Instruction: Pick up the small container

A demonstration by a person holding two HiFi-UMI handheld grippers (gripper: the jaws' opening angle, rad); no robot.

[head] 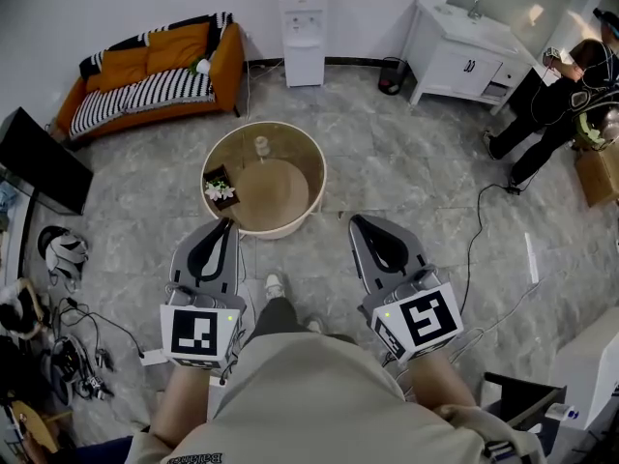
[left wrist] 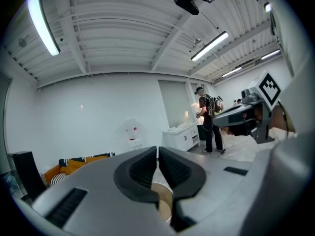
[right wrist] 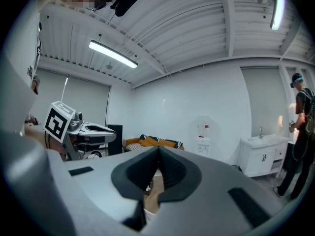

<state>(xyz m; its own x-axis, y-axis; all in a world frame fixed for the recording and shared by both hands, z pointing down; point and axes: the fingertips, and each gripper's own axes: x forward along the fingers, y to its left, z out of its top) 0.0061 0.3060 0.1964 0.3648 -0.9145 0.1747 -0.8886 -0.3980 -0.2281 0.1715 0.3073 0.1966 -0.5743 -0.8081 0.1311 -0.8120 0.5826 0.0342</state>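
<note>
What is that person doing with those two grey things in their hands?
The person holds a grasping tool in each hand. The left tool and the right tool are both shut with nothing in them. They point toward a round table on the floor just ahead. The small container stands on the far side of that table, not yet touched, and some white flowers sit near its left edge.
</note>
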